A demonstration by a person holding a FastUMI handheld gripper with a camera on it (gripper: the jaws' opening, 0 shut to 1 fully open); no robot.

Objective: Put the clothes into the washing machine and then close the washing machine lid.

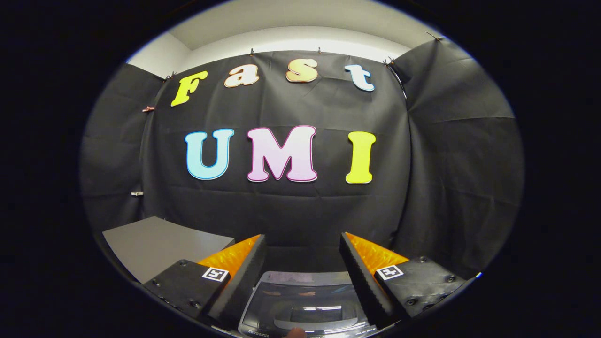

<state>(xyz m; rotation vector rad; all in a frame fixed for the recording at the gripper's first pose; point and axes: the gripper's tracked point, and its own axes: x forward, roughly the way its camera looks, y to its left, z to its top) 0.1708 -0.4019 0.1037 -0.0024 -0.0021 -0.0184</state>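
Note:
My gripper point(303, 241) is open, its two orange-and-black fingers point(244, 267) spread wide with nothing between them. It hangs high above the washing machine point(303, 305), whose dark glossy lid lies flat and shut below and between the fingers. The lid reflects the ceiling lights. A small rounded tip, perhaps a fingertip, shows at the lid's near edge point(296, 332). I see no clothes from here.
A grey flat surface point(155, 244), like a table top, lies to the left of the washing machine. Black cloth walls close the booth behind and on both sides.

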